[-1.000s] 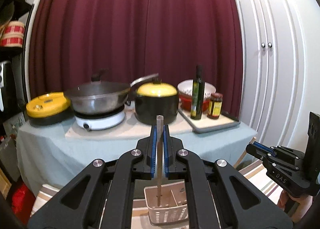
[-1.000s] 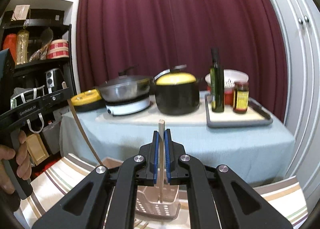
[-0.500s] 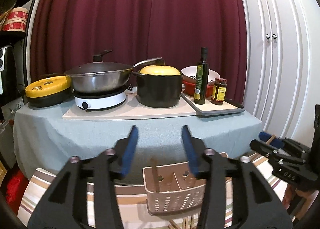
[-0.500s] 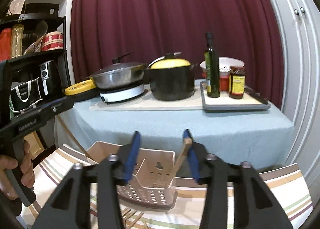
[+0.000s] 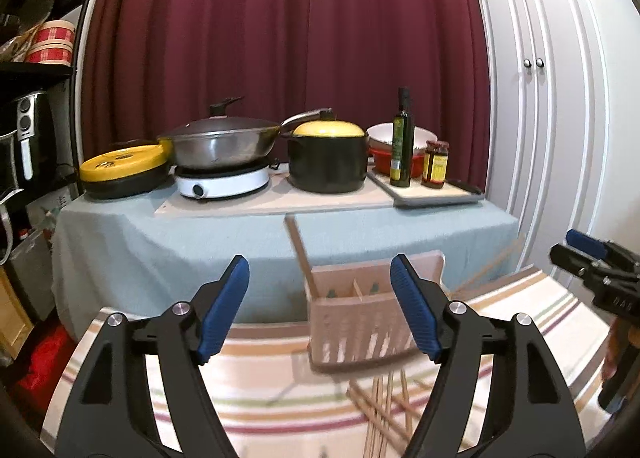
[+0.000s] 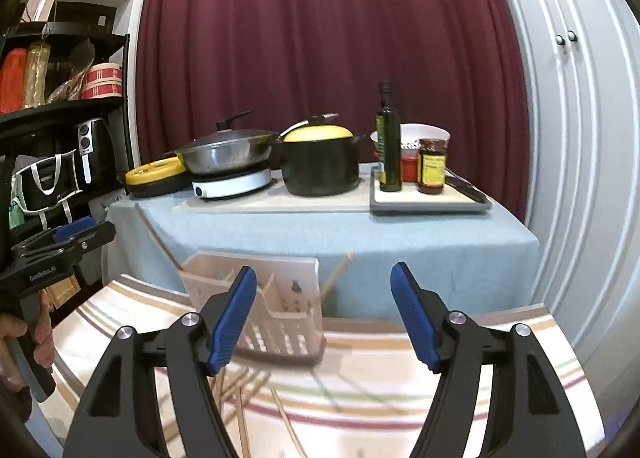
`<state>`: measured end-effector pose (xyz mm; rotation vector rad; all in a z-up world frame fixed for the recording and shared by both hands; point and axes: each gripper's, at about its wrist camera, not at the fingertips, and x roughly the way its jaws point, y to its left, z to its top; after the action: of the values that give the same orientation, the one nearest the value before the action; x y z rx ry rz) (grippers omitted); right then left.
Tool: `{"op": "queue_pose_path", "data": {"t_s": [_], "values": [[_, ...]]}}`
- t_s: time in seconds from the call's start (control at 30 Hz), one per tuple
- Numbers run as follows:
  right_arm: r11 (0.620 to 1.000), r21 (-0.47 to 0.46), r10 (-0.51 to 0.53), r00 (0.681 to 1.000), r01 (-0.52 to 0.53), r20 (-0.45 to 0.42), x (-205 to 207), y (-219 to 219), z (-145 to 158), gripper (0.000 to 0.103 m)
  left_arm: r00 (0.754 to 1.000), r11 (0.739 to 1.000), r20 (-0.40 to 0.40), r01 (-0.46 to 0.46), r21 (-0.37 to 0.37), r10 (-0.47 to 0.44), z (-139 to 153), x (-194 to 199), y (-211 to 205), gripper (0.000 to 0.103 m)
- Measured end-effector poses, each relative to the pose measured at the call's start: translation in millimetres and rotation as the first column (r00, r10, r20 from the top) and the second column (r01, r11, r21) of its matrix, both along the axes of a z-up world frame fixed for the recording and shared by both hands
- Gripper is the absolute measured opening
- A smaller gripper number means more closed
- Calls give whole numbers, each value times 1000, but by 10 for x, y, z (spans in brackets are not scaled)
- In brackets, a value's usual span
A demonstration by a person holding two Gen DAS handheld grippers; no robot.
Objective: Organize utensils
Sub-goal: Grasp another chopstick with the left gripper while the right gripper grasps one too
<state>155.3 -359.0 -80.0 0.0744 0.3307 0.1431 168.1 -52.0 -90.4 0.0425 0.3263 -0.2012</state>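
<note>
Both tongs gaping wide, gripping nothing: left tongs [image 5: 320,310], right tongs [image 6: 324,310]. Chopsticks [image 5: 301,254] leaning in utensil basket [image 5: 356,322]; loose sticks [image 5: 384,414] lying on striped table [image 5: 256,370].

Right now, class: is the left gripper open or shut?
Open. In its own view the left gripper has its blue pads spread wide, holding nothing, with the basket showing between them.

The utensil caddy [image 5: 362,322] stands on the striped cloth [image 5: 256,374], before the covered table [image 5: 200,234]; chopsticks [image 5: 386,402] lie just before the caddy, two lean inside.
</note>
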Motion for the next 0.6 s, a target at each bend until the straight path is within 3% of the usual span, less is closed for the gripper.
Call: {"op": "queue_pose_path", "data": {"t_s": [0.3,0.6], "values": [[1000,18,-24,996,26,-89,-517,-79,-587,67,994,1000,-105,-24,-7,23,-532,-482,152,72],[998,13,58,983,-56,-173,-895,208,-1229,51,983,999,-179,-31,41,38,-1085,-886,212,71]]}}
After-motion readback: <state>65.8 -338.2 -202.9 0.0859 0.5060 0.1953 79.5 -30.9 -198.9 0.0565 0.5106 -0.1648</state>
